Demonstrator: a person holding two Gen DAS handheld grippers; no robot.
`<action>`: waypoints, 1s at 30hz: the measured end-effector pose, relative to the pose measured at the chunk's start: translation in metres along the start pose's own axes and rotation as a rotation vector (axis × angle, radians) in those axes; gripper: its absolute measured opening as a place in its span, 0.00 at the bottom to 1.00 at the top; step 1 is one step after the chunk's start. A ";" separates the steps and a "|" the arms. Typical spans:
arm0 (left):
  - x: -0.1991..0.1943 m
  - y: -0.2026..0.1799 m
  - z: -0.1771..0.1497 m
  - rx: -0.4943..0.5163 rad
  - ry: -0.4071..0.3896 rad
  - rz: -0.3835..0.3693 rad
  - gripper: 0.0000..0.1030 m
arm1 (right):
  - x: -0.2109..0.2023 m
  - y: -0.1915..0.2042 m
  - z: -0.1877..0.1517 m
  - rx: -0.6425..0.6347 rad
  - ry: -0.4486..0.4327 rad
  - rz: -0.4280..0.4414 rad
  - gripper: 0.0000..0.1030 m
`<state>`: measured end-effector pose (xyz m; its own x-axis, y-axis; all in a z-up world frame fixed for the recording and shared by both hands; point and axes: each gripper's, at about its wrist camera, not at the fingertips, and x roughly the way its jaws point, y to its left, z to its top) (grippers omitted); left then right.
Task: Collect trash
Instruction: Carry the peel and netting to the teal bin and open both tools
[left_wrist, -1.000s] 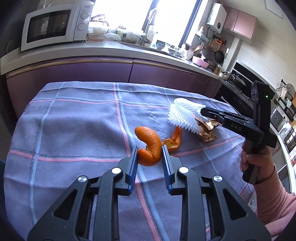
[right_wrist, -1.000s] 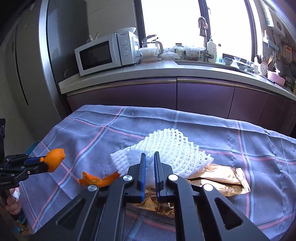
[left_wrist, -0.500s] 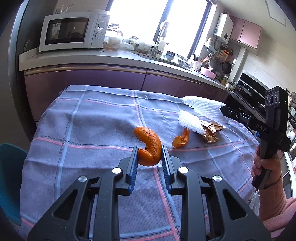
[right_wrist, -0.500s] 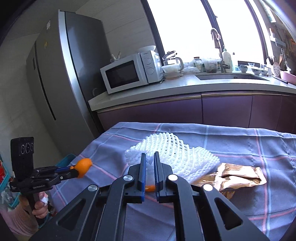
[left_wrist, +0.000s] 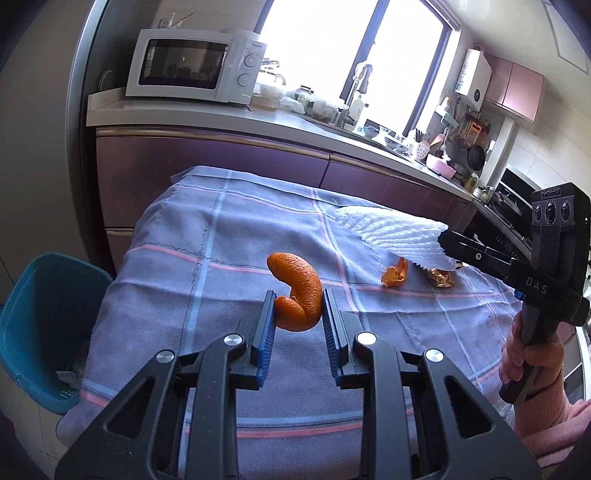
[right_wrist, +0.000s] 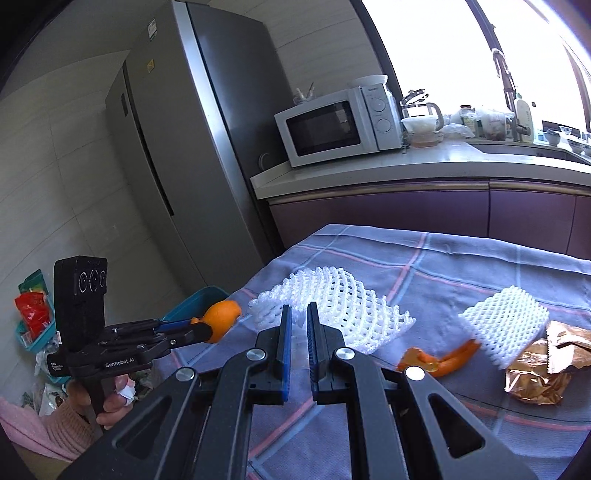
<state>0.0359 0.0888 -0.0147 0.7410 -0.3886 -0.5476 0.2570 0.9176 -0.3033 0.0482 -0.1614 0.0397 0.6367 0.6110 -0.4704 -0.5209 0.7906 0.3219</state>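
Note:
My left gripper (left_wrist: 298, 302) is shut on a curled orange peel (left_wrist: 300, 286) and holds it above the checked tablecloth (left_wrist: 221, 229), near the table's left end. From the right wrist view, that left gripper (right_wrist: 195, 325) and its peel (right_wrist: 221, 316) hang in front of a teal bin (right_wrist: 195, 301). My right gripper (right_wrist: 298, 312) is shut on a white foam net (right_wrist: 340, 306), lifted off the cloth. Seen from the left wrist, the right gripper (left_wrist: 443, 240) carries the net (left_wrist: 391, 230) above the table's right half. The bin (left_wrist: 48, 321) stands on the floor beside the table's left edge.
On the cloth lie a second foam net (right_wrist: 506, 321), a small orange peel piece (right_wrist: 439, 362) and a crumpled gold wrapper (right_wrist: 535, 373). A counter with a microwave (left_wrist: 192, 72) runs behind the table. A tall fridge (right_wrist: 177, 155) stands at the left.
Both grippers have swung left with their loads, toward the table's left end. The foam net has come up off the cloth, and the bin has come into view.

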 end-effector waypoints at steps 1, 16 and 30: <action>-0.004 0.004 -0.001 -0.006 -0.003 0.007 0.24 | 0.003 0.005 0.000 -0.008 0.003 0.009 0.07; -0.053 0.056 -0.019 -0.091 -0.055 0.120 0.24 | 0.051 0.076 0.006 -0.138 0.077 0.139 0.07; -0.097 0.118 -0.022 -0.180 -0.110 0.258 0.24 | 0.103 0.145 0.017 -0.291 0.132 0.275 0.07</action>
<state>-0.0191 0.2330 -0.0148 0.8322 -0.1254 -0.5402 -0.0542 0.9510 -0.3044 0.0481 0.0168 0.0516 0.3833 0.7724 -0.5065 -0.8121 0.5430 0.2135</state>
